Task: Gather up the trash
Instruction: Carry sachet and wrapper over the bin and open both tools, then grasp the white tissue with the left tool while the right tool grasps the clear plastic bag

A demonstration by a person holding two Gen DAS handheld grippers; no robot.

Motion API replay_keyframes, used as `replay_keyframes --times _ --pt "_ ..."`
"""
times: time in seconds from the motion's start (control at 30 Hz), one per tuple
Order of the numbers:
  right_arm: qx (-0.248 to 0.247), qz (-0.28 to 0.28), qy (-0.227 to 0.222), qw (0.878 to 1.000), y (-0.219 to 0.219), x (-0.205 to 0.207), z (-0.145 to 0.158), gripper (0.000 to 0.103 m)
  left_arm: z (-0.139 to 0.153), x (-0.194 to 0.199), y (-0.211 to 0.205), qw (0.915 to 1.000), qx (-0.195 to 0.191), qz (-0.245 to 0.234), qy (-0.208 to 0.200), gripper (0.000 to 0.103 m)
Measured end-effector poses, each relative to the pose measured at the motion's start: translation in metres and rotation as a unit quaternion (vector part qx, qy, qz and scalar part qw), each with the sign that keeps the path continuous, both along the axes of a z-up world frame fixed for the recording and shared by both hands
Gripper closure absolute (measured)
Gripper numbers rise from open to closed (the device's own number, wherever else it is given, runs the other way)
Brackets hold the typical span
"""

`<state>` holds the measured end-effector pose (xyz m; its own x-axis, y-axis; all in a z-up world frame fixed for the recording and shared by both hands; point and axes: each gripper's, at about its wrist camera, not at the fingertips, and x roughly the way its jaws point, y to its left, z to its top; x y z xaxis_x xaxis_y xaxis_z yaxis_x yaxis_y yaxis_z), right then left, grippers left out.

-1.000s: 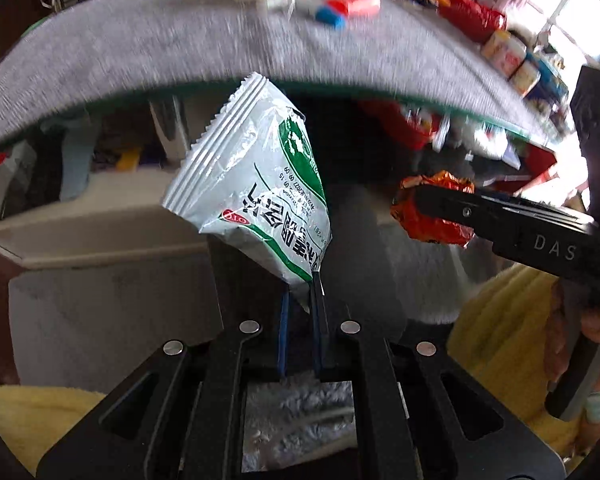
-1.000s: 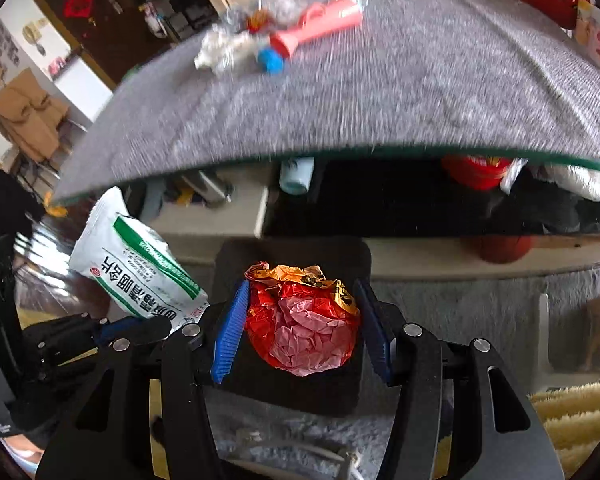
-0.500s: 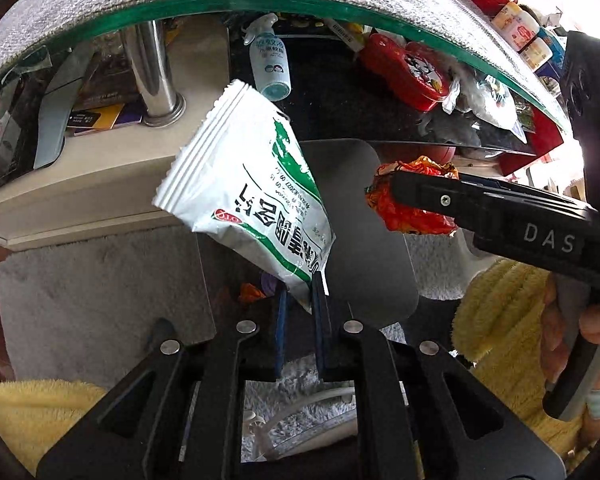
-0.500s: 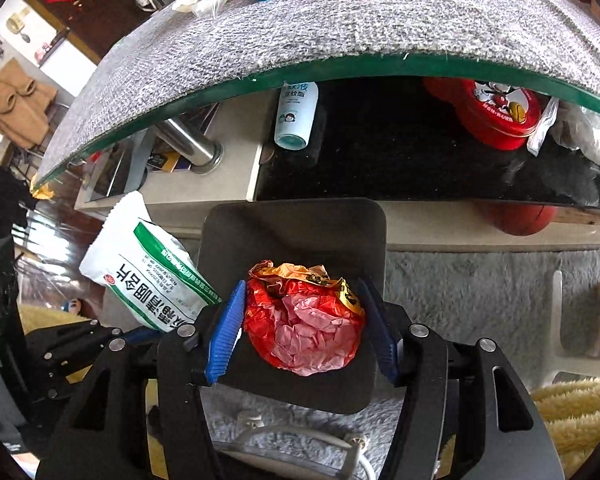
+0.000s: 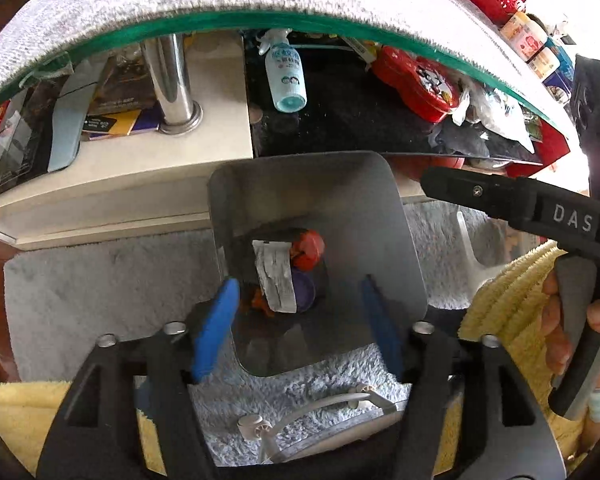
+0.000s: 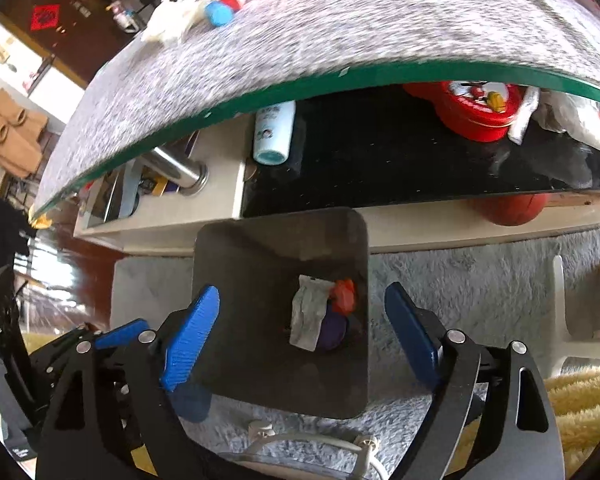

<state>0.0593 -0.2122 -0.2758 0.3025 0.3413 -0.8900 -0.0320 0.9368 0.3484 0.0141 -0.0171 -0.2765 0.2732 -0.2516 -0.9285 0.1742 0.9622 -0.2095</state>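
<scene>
Left wrist: both tongs gape empty above the bin's rim.

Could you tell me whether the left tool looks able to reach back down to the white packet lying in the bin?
Probably yes: the left tool hangs open above the bin, and nothing covers the white packet.

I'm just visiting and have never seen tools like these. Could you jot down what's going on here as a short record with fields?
Activity: collecting trash into a bin
Bin: dark square metal bin on a pale fluffy rug
In the bin: white-and-green crumpled packet, red crumpled wrapper, something purple beneath
Left gripper: above the bin, jaws have just been opening, nothing between them
Right gripper: above the bin, jaws have just been opening, nothing between them
Nearby: glass-edged table with grey cloth
</scene>
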Motion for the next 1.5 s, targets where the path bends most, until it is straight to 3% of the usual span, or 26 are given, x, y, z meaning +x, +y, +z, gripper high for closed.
replay_keyframes --times 0.13,0.27,0.47,0.77,1.07,1.33,1.43,1.5 --pt "-0.007 -0.022 -0.012 1.0 -0.011 0.002 0.015 0.011 0.016 0.004 0.001 0.9999 0.002 0.003 -0.015 0.026" --pt "-0.003 -0.033 -0.053 0.998 -0.022 0.01 0.054 0.011 0.051 0.011 0.005 0.9983 0.01 0.008 -0.056 0.019" --pt "0.001 -0.038 -0.11 0.993 -0.032 0.036 0.114 0.011 0.102 0.035 0.023 0.9931 0.029 0.023 -0.111 0.016" --pt "0.003 -0.042 -0.148 0.988 -0.033 0.102 0.162 0.008 0.152 0.098 0.046 0.9865 0.046 0.044 -0.151 0.011" --pt "0.011 -0.025 -0.143 0.989 -0.003 0.154 0.171 0.008 0.165 0.164 0.04 0.9847 0.056 0.033 -0.162 0.011" --pt "0.022 -0.029 -0.107 0.994 0.003 0.186 0.145 0.01 0.141 0.21 0.013 0.9865 0.061 -0.004 -0.152 0.013" --pt "0.032 -0.023 -0.096 0.995 0.002 0.189 0.132 0.02 0.125 0.226 0.011 0.9889 0.057 -0.004 -0.137 0.022" --pt "0.033 -0.018 -0.092 0.995 0.002 0.19 0.126 0.036 0.115 0.234 0.013 0.992 0.038 -0.005 -0.121 0.039"
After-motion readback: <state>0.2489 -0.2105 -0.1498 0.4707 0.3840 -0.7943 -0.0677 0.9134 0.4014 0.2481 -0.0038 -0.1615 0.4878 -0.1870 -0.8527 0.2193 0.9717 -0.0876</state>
